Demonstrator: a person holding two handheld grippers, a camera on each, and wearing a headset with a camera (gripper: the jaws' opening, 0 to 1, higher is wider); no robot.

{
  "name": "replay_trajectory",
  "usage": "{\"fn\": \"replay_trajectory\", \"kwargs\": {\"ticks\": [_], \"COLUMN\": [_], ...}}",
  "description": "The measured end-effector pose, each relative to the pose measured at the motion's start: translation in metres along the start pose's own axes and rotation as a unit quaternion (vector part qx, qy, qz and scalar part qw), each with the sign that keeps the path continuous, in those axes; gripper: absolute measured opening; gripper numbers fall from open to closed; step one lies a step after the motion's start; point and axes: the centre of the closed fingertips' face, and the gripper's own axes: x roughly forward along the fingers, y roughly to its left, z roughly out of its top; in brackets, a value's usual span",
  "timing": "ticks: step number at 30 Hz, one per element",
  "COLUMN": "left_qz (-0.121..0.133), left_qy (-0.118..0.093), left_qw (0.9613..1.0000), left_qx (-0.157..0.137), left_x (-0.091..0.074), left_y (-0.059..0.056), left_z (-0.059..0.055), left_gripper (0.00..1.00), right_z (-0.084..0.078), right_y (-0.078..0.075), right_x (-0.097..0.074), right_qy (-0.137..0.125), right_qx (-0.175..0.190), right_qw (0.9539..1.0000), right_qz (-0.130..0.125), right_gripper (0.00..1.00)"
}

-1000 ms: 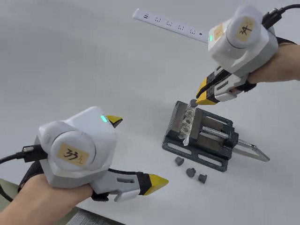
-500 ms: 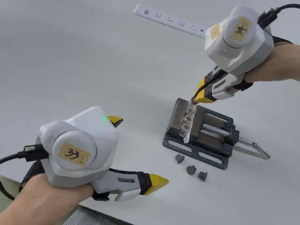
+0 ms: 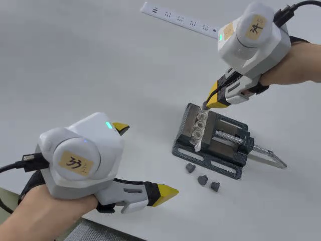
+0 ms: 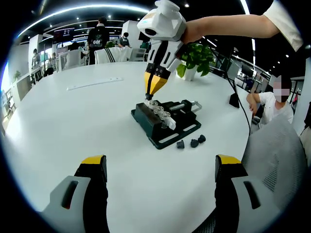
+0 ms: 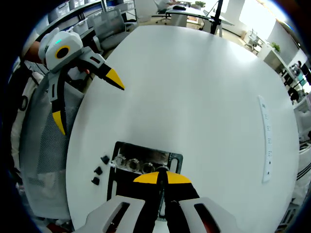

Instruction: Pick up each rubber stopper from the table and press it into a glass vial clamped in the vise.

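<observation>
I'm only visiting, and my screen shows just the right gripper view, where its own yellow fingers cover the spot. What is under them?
Observer: In the left gripper view, the right gripper has its tips at the mouth of the end vial in the row clamped in the vise.
Visitor: Does anything stick out of the vise beneath my camera?
Observer: Yes. The head view shows a metal handle pointing out of the vise on the side away from the vials.

table (image 3: 100,60): plain white all over
vise (image 3: 228,150): painted black
vials (image 3: 200,125): clear, see-through
stoppers (image 3: 202,180): dark grey
power strip (image 3: 180,21): white
left gripper (image 3: 146,158): white, tipped in yellow and black
right gripper (image 3: 206,105): white, tipped in yellow
</observation>
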Motion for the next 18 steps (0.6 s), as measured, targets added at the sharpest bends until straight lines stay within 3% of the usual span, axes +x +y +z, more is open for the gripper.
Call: {"fn": "replay_trajectory", "kwargs": {"ticks": [10, 12, 18], "left_qz": [-0.005, -0.005, -0.006], "left_qy": [0.001, 0.002, 0.000], "left_qw": [1.0000, 1.0000, 1.0000], "left_qx": [-0.002, -0.002, -0.004], "left_x": [0.0022, 0.0025, 0.0030], "left_y": [-0.0031, -0.0029, -0.0023], "left_z": [-0.0016, -0.0019, -0.0010], "left_gripper": [0.91, 0.91, 0.91], "right_z": [-0.0013, -0.0012, -0.0006], "right_y": [-0.0003, -0.0016, 0.0000], "right_x": [0.0003, 0.0010, 0.0014], "right_qy": [0.007, 0.011, 0.019], "right_qx": [0.002, 0.017, 0.006], "right_qw": [1.0000, 0.9998, 0.9998], "right_qz": [-0.002, 0.000, -0.003], "right_gripper": [0.00, 0.00, 0.00]}}
